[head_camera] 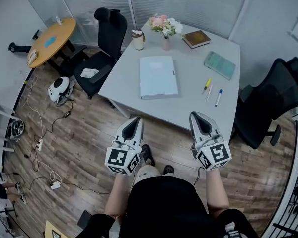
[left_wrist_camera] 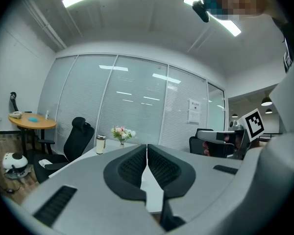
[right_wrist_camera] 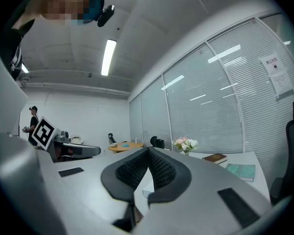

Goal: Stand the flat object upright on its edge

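A pale blue flat folder (head_camera: 158, 77) lies face down in the middle of the grey table (head_camera: 188, 108). Both grippers hover short of the table's near edge, above the wooden floor. My left gripper (head_camera: 135, 119) is shut with nothing in it and points at the table's near left corner. My right gripper (head_camera: 195, 115) is shut and empty too, just at the near edge. In the left gripper view the closed pads (left_wrist_camera: 146, 166) meet in a line, and past them a strip of the table (left_wrist_camera: 152, 192) shows. The right gripper view shows closed pads (right_wrist_camera: 148, 173) as well.
On the table stand a flower vase (head_camera: 166, 29), a cup (head_camera: 137, 39), a brown book (head_camera: 196, 38), a green notebook (head_camera: 220, 64) and three pens (head_camera: 212, 91). Black office chairs (head_camera: 104, 53) (head_camera: 273, 100) flank the table. Cables and a white helmet-like device (head_camera: 60, 89) lie on the floor at left.
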A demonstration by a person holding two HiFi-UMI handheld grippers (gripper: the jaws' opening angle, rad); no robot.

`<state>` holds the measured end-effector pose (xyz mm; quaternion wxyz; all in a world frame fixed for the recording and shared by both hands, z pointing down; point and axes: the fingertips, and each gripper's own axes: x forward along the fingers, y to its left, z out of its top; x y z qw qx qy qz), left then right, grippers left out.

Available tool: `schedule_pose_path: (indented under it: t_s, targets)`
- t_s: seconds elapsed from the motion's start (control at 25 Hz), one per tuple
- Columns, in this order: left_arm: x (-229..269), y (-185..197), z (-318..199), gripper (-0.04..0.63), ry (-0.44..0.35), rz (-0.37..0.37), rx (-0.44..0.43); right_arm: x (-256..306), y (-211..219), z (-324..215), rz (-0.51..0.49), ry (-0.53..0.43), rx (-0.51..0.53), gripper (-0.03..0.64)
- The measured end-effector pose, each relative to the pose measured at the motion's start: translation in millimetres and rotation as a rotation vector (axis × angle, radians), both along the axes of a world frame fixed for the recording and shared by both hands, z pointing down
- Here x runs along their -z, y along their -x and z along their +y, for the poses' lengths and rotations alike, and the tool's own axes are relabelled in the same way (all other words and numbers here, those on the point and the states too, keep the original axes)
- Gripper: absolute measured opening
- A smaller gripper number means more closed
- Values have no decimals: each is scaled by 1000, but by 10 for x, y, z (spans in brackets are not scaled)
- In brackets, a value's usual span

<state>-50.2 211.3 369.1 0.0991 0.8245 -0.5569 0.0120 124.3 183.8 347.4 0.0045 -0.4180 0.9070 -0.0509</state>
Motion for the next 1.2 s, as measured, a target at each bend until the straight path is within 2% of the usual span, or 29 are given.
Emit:
schedule_pose_path:
  t_s: [0.24,0.64,0.96,1.2]
  targets:
    - [-18,383,-665,26,1,6,-36,85,352,-624,19,2,-50,17]
    - [-81,970,-1331,26,22,5,-115,42,1036,-1179,19,20,-109,17]
    - [-217,1131,-1628,26,50,7,-152,-183,1229,-1427,35,70,-130,17]
    - [-431,1091,-1981,26,110,28,-169,-307,1211,-1752,42,103,-141,17]
